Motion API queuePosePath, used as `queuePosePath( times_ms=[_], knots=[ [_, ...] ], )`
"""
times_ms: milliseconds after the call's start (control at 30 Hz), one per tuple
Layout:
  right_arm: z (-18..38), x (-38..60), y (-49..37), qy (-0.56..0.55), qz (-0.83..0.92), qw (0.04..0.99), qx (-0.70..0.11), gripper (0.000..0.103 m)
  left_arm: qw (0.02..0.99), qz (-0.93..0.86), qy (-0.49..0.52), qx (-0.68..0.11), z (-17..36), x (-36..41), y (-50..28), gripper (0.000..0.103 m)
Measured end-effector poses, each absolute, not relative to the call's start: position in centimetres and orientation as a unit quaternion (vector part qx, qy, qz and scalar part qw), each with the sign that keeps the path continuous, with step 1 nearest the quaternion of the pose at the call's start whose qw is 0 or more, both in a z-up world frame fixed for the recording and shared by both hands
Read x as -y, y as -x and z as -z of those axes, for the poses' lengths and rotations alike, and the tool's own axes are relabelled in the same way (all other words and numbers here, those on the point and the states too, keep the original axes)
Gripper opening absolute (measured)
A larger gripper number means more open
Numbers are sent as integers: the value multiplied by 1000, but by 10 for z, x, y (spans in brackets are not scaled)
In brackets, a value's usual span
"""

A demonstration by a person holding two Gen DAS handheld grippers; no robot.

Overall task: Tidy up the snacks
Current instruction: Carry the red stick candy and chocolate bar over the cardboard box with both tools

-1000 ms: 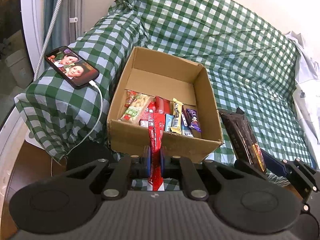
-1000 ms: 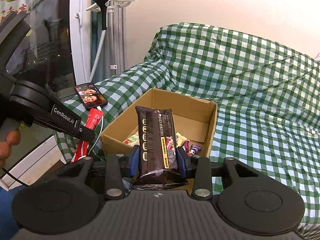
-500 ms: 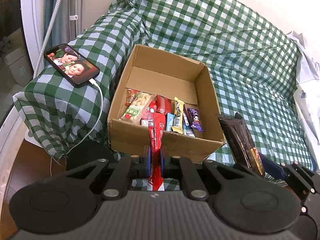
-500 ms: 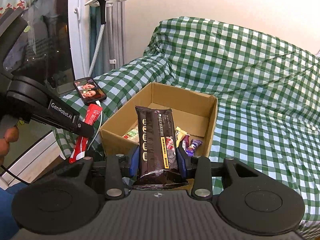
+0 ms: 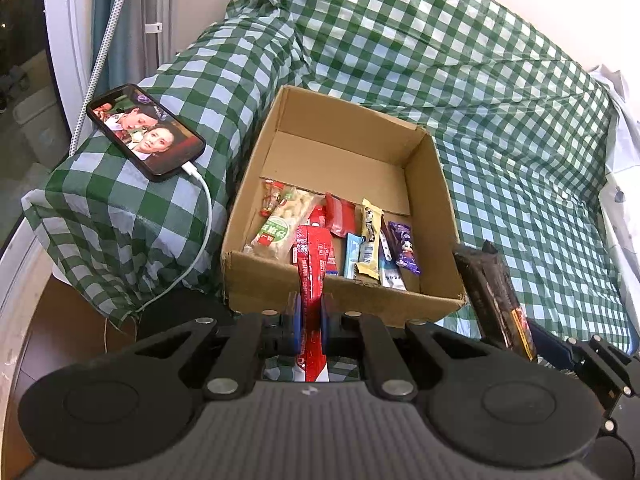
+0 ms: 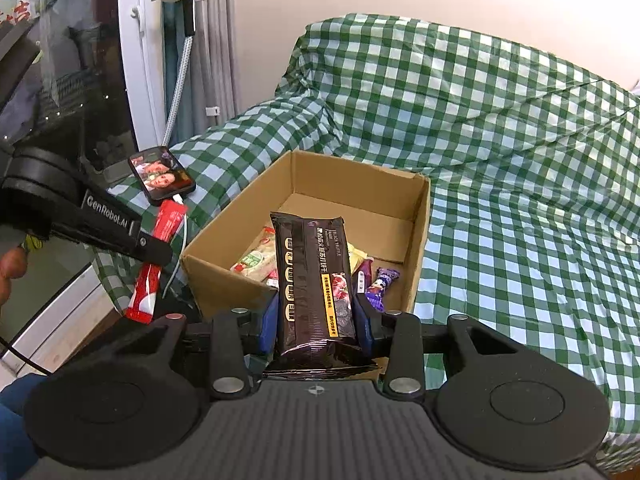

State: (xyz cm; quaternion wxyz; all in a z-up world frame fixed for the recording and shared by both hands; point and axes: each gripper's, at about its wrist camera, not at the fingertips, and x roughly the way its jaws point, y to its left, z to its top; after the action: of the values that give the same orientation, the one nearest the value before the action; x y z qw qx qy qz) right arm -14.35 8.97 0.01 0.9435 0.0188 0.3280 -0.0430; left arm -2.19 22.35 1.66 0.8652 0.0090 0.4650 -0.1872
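An open cardboard box [image 5: 436, 216] [image 6: 420, 240] sits on a green checked cover, with several snack packets lined along its near side. My left gripper [image 5: 310, 316] is shut on a long red snack packet [image 5: 311, 272] that stands just before the box's near wall. The same red packet [image 6: 154, 264] shows left of the box in the right wrist view, held by the left gripper [image 6: 154, 246]. My right gripper [image 6: 316, 320] is shut on a dark brown chocolate biscuit pack [image 6: 314, 280], upright over the box's near edge. That dark pack [image 5: 494, 296] appears right of the box in the left wrist view.
A phone [image 5: 144, 132] [image 6: 162, 174] with a lit screen lies on the checked armrest left of the box, a white cable [image 5: 200, 232] hanging from it. A window frame and curtain stand at far left. White cloth [image 5: 620, 128] lies at far right.
Both grippers have drifted a little closer to the box and slightly lower, each keeping its packet. The box and phone look a bit larger in both views.
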Motion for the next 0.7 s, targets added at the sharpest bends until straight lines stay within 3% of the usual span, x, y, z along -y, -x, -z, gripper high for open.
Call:
queuePosePath(
  times_ms=[700],
  knots=[
    [11, -60, 104, -35, 59, 935, -347, 41, 857, 199, -20, -475, -6, -183, -23, 10]
  ],
)
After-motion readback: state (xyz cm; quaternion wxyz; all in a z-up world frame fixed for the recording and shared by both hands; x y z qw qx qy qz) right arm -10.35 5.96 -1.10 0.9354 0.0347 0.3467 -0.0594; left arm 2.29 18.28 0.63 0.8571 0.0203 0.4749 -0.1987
